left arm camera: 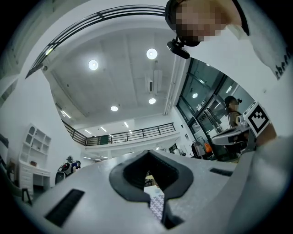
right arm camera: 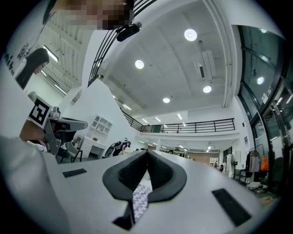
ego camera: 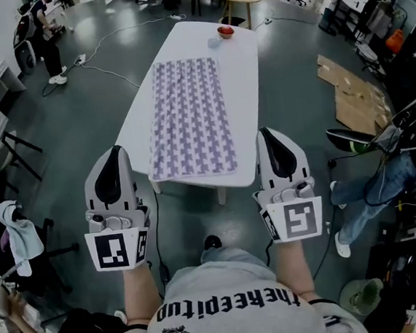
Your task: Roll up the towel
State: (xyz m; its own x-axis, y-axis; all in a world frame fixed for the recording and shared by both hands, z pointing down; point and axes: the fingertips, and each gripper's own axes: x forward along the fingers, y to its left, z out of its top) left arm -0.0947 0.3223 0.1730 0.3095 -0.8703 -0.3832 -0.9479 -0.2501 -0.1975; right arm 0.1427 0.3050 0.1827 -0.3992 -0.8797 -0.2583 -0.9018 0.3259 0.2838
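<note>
- The purple and white towel lies flat and spread out on the white table. It goes from the near edge most of the way to the far end.
- The left gripper is in the air in front of the table's near left corner. Its jaws are closed with nothing in them.
- The right gripper is in front of the near right corner. Its jaws are closed and empty too.
- A small red bowl sits at the far edge, apart from the towel.
- Brown cardboard lies on the floor, right of the table.
</note>
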